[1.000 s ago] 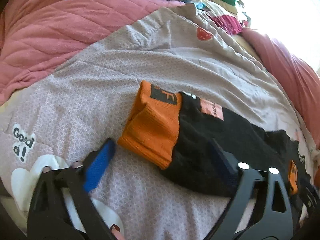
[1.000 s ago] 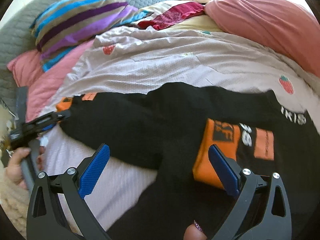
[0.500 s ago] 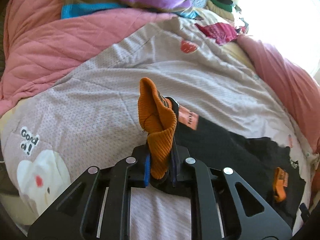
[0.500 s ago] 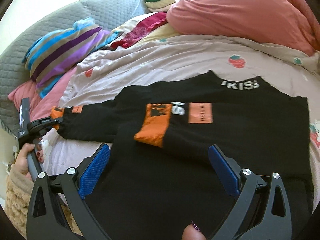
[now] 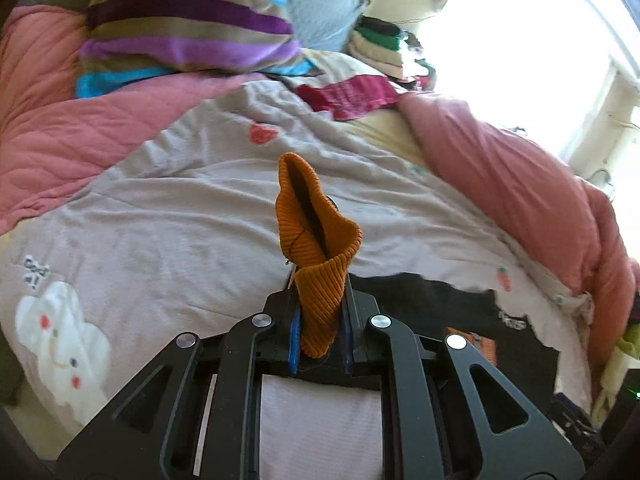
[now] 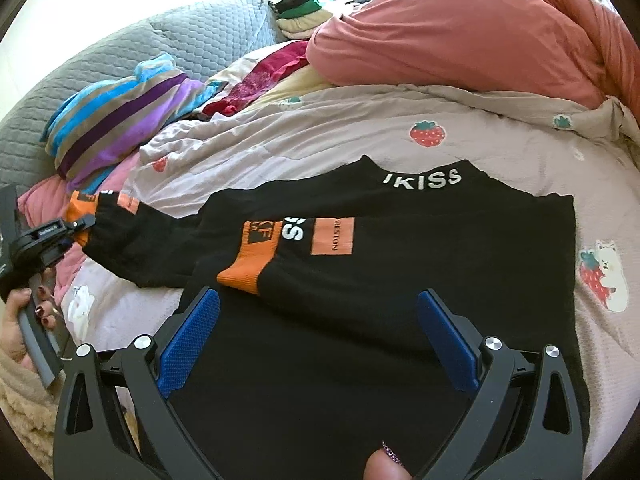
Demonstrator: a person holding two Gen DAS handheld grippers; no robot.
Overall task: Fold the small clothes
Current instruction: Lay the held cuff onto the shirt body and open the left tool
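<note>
Now we fold the left sleeve inward. Our left hand-held gripper [image 5: 320,332] pinches the orange cuff [image 5: 316,256]; keep that pinch firm and lay the cuff across the black top [image 6: 400,280], which lies flat on the bed [image 6: 320,136]. Our right hand-held gripper [image 6: 318,344] hovers spread above the top, holding nothing, ready to smooth.

Black sweater [image 6: 360,320], orange cuffs [image 5: 316,256]; strawberry-print lilac quilt [image 6: 320,140].
</note>
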